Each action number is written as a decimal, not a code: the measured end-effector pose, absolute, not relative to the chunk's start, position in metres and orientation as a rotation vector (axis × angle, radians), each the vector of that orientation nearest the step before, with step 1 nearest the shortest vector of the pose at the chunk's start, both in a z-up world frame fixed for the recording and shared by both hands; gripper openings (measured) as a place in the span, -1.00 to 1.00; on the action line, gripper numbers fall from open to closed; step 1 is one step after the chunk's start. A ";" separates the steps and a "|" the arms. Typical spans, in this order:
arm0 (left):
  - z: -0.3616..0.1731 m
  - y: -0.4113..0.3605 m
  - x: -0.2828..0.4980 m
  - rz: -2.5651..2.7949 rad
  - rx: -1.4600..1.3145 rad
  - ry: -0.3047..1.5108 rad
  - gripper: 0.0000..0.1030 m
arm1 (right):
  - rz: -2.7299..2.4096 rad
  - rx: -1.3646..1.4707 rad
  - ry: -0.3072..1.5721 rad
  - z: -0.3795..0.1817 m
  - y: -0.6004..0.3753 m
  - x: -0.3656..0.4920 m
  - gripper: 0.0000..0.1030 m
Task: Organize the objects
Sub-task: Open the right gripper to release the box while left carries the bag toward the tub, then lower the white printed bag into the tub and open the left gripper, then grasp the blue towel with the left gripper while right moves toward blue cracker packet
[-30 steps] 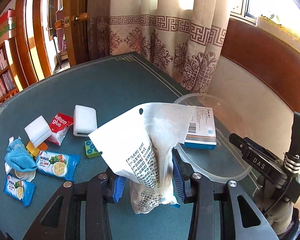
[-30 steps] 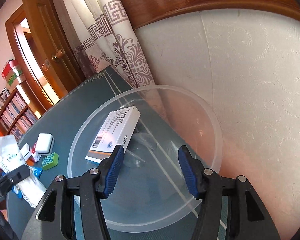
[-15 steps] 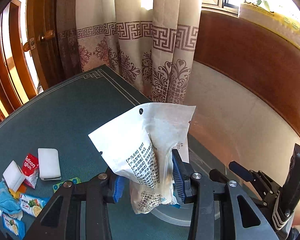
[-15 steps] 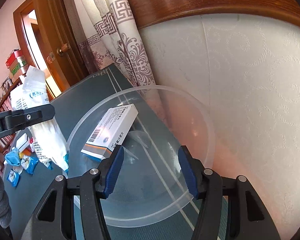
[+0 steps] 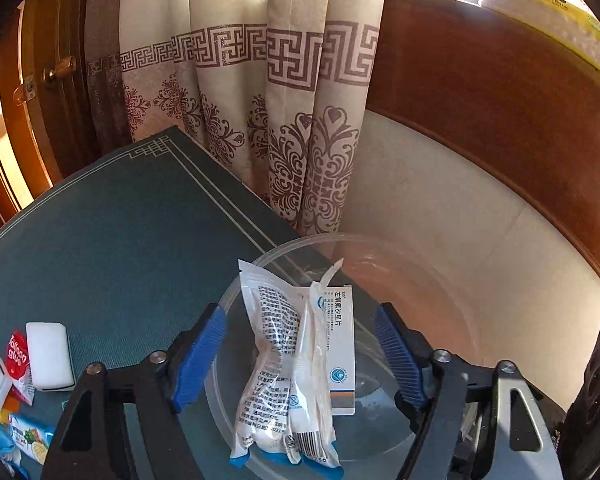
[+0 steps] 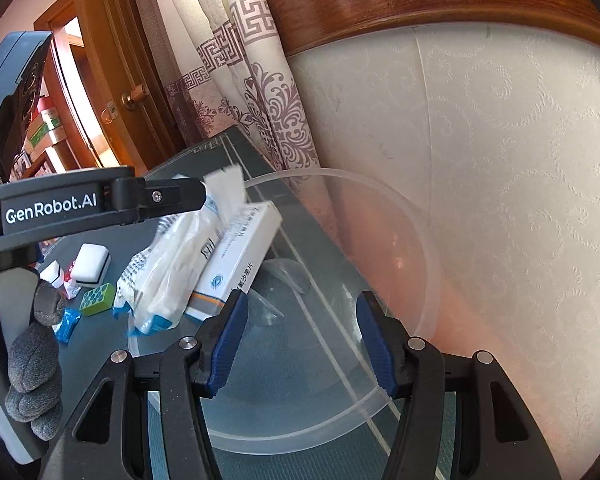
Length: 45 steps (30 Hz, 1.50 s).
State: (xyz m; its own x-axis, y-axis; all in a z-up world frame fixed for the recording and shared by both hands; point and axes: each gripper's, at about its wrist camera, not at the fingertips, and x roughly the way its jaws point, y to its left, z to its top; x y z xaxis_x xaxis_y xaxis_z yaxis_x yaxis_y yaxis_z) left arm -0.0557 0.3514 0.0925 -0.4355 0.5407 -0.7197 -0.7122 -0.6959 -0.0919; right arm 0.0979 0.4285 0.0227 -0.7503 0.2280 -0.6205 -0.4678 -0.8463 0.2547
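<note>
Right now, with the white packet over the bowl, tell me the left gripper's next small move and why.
Probably draw the left gripper back toward the loose items, such as the white sponge block. Its jaws have just been opening, both pads are clear of the white packet, and the packet lies in the clear bowl against the medicine box.

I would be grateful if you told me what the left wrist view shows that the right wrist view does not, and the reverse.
Only the left wrist view shows the left gripper head-on, its jaws just opened and clear of the white pouch, plus the red glue sachet. Only the right wrist view shows the open right gripper, a gloved hand and the green block. Both show the clear bowl, the pouch leaning on the medicine box inside it, and the curtain.
</note>
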 end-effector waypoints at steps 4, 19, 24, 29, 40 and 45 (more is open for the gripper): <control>0.095 0.344 -0.056 2.166 -0.972 0.276 0.80 | 2.571 -0.838 0.566 0.022 0.426 0.098 0.13; 0.098 0.294 -0.054 2.294 -0.990 0.220 1.00 | 2.618 -0.827 0.576 0.034 0.412 0.101 0.20; 0.094 0.271 -0.048 2.320 -1.012 0.211 1.00 | 2.640 -0.825 0.563 0.038 0.401 0.103 0.20; 0.092 0.243 -0.047 2.355 -1.043 0.162 1.00 | 2.664 -0.822 0.544 0.042 0.389 0.102 0.20; 0.087 0.172 -0.048 2.539 -1.056 0.108 1.00 | 2.746 -0.873 0.460 0.050 0.352 0.090 0.29; 0.076 0.136 -0.054 2.618 -1.107 0.076 1.00 | 2.795 -0.900 0.377 0.051 0.327 0.081 0.30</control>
